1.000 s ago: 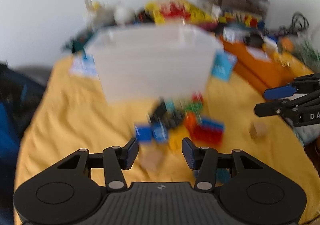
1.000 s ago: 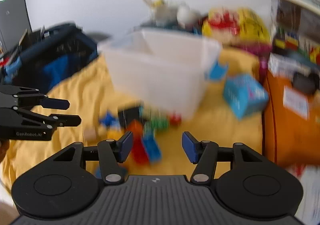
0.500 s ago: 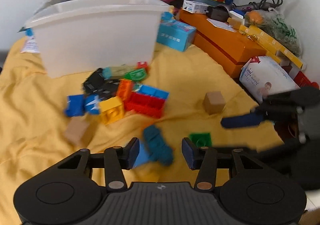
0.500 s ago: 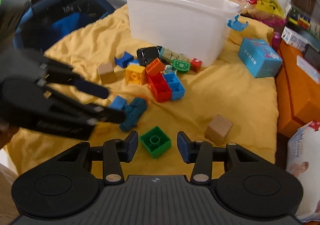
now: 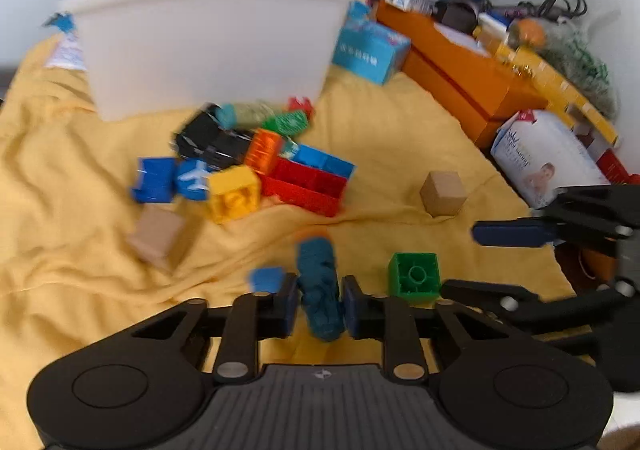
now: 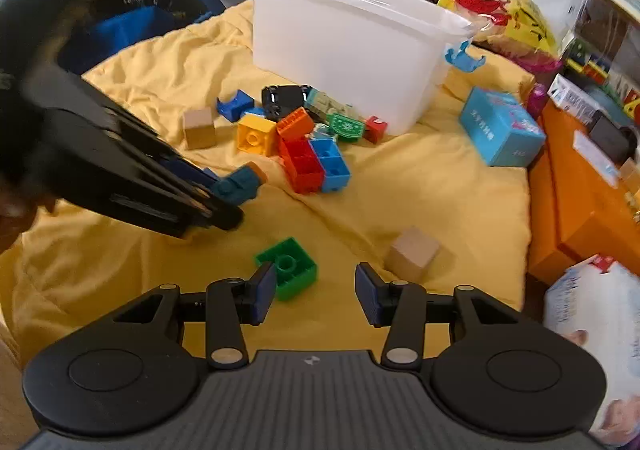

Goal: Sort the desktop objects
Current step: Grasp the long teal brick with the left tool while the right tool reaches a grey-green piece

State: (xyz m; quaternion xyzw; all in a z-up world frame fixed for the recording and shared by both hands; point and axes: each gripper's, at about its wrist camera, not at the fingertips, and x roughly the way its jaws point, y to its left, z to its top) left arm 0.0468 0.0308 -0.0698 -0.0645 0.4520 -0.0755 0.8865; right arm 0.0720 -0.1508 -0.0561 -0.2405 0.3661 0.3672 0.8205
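Nearby, the white bin [image 6: 344,50] waits on the yellow cloth [image 6: 420,190]. Left gripper [image 5: 320,306], pitched steeply down, is closing on the teal brick [image 5: 320,282] — light, rigid, best pinched across flat sides. Right gripper [image 6: 316,292], likewise pitched down, gapes empty — green brick [image 6: 290,266] just beyond its left finger.

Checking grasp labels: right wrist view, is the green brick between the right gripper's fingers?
No. The green brick lies on the yellow cloth by the left finger, with nothing between the open right gripper fingers.
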